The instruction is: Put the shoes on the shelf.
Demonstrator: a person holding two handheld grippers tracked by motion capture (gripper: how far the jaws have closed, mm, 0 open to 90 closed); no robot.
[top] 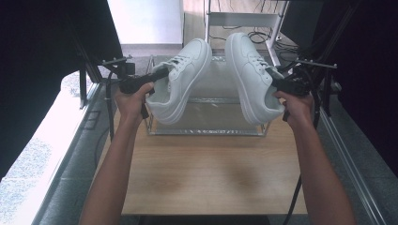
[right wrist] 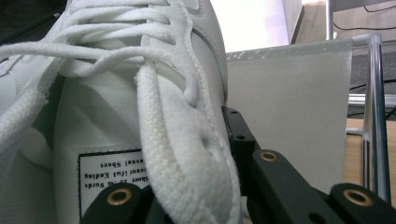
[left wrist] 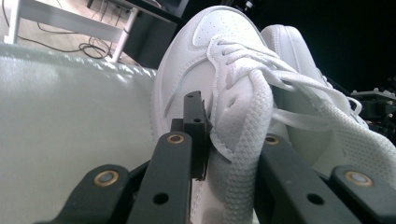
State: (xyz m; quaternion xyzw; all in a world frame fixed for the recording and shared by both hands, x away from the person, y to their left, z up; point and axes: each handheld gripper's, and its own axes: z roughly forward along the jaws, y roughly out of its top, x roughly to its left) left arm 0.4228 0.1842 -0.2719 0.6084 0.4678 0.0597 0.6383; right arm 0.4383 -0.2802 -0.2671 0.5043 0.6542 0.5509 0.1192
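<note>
Two white lace-up sneakers hang in the air above the far end of the table. My left gripper (top: pixel 162 74) is shut on the collar of the left sneaker (top: pixel 185 77), which tilts toe-up and to the right. In the left gripper view its jaws (left wrist: pixel 231 135) clamp the padded collar of that sneaker (left wrist: pixel 219 32), with the other sneaker (left wrist: pixel 289 42) behind. My right gripper (top: pixel 276 78) is shut on the right sneaker (top: pixel 248 70), toe up. In the right gripper view the jaws (right wrist: pixel 187 154) pinch the side wall of that sneaker (right wrist: pixel 116 107) beside the tongue label (right wrist: pixel 109 175).
A metal-framed rack with translucent panels (top: pixel 206 132) stands under the sneakers at the far edge of the wooden table (top: pixel 211 173). Its panel (right wrist: pixel 289 107) and a chrome post (right wrist: pixel 373 116) are close to the right gripper. Black stands and cables flank both sides.
</note>
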